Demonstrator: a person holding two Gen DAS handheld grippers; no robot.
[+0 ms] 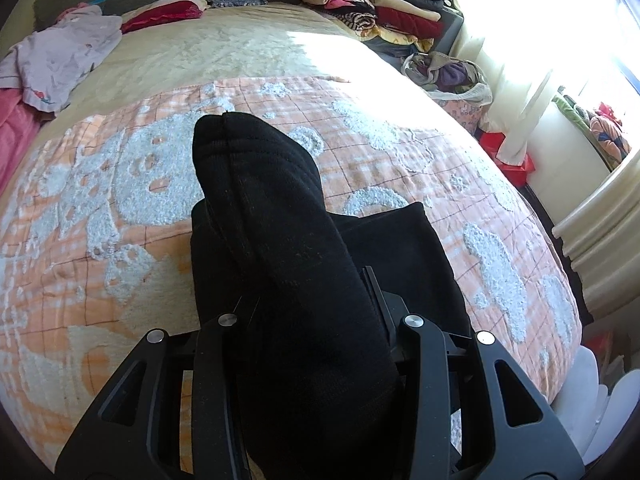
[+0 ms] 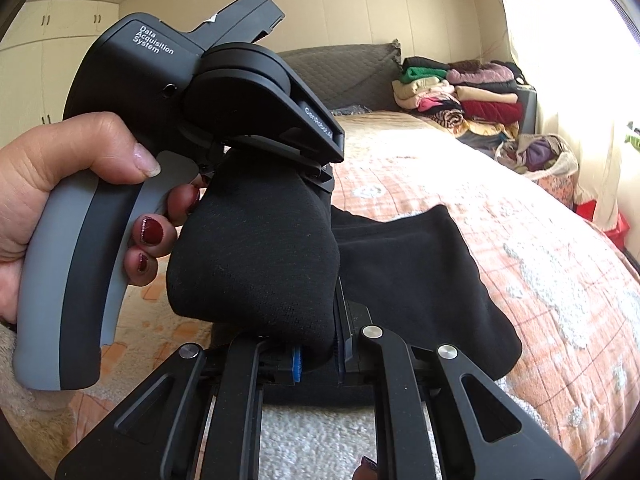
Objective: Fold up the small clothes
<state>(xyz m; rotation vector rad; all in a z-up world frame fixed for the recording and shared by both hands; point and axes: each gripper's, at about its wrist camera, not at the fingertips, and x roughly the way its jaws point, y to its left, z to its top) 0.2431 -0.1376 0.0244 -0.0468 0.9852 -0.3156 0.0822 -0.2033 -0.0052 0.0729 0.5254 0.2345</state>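
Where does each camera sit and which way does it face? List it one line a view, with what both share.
Left wrist: on the left gripper, looking down along its fingers at the black sock on the bed.
Right wrist: on the right gripper, facing along the bed; the left hand and its gripper show.
Shared: the sock, bed, and folded clothes pile.

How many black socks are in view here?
2. One black sock is clamped in the left hand-held gripper; a second sock lies beneath on the bed. More may be hidden.
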